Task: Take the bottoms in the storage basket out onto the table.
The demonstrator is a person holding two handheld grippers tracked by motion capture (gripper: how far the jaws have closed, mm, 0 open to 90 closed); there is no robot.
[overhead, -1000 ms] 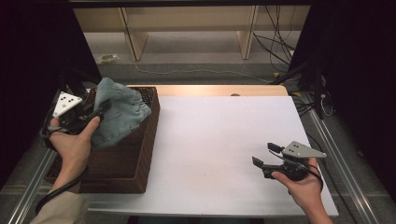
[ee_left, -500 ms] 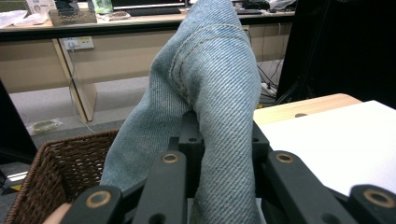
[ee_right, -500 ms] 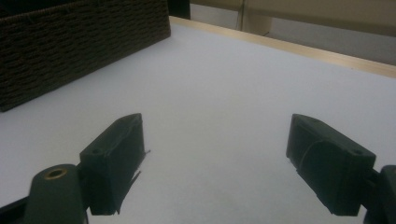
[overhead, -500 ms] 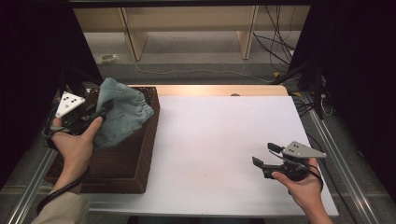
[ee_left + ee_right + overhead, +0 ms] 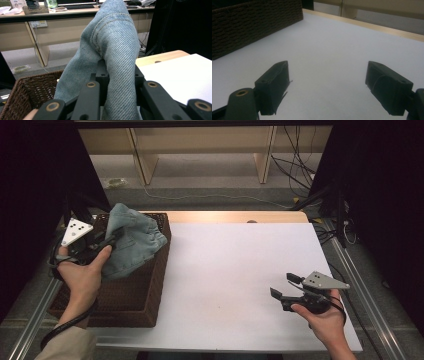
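A bundle of light blue denim cloth (image 5: 134, 240) hangs over the dark wicker basket (image 5: 145, 305) at the table's left. My left gripper (image 5: 107, 241) is shut on the denim (image 5: 112, 50), which rises between its two black jaws and drapes down over the basket's rim (image 5: 27, 92). Near the table's front right, my right gripper (image 5: 283, 286) stands open just above the white tabletop (image 5: 235, 270). Nothing lies between its fingers (image 5: 274, 85); the basket's woven wall (image 5: 249, 25) shows off to its left.
The white surface ends in a wooden strip (image 5: 235, 216) along the far edge. Beyond it lie floor, wooden desk legs (image 5: 264, 155) and loose cables (image 5: 300, 175). Metal rails (image 5: 365, 295) run along both table sides.
My left gripper has drifted slightly, carrying the denim a little higher and nearer over the basket. The right gripper has stayed in place, open.
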